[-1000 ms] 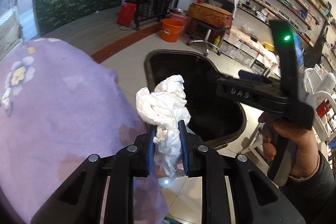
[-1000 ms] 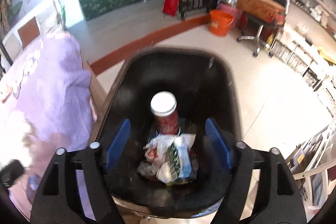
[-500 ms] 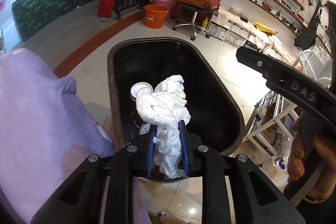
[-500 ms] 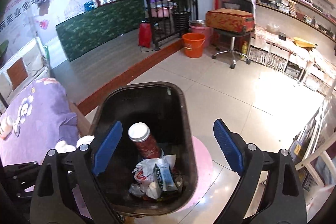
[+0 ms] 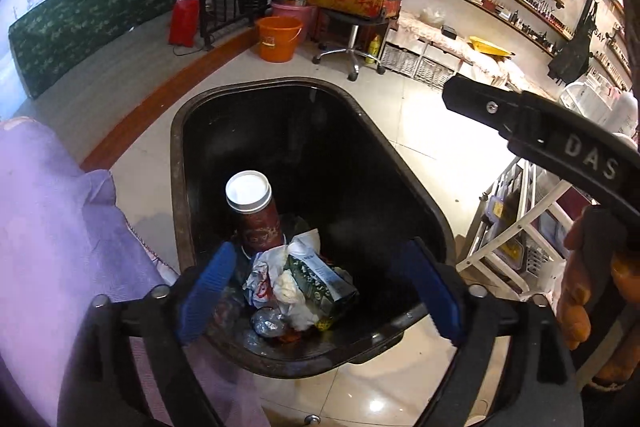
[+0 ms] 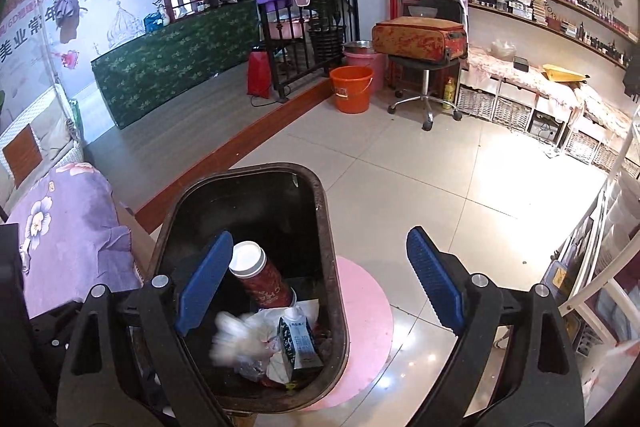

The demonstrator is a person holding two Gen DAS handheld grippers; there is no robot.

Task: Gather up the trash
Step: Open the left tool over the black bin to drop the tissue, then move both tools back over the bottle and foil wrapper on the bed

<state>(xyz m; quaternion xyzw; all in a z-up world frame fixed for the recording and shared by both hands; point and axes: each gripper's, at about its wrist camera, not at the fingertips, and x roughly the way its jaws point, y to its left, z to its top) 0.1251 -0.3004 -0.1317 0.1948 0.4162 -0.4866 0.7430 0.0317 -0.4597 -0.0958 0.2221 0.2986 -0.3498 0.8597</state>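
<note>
A black trash bin (image 5: pixel 188 163) stands on the floor below both grippers; it also shows in the right wrist view (image 6: pixel 332 227). Inside lie a red cup with a white lid (image 5: pixel 252 207), a green carton (image 5: pixel 320 279) and crumpled wrappers. A white tissue wad (image 6: pixel 230 341) shows blurred in the right wrist view, over the trash in the bin. My left gripper (image 5: pixel 320 291) is open and empty above the bin's near end. My right gripper (image 6: pixel 320 283) is open and empty, higher up, over the bin's right edge; its body (image 5: pixel 540 131) shows at the right of the left wrist view.
A purple flowered cloth (image 5: pixel 52 235) covers a surface left of the bin. A pink round mat (image 6: pixel 368 311) lies under the bin. An orange bucket (image 6: pixel 351 89), a stool with a suitcase (image 6: pixel 420 39) and low white shelving (image 5: pixel 516 223) at the right stand on the tiled floor.
My left gripper opened and let go of the white tissue wad, which dropped into the bin. My right gripper rose and drew back from the bin.
</note>
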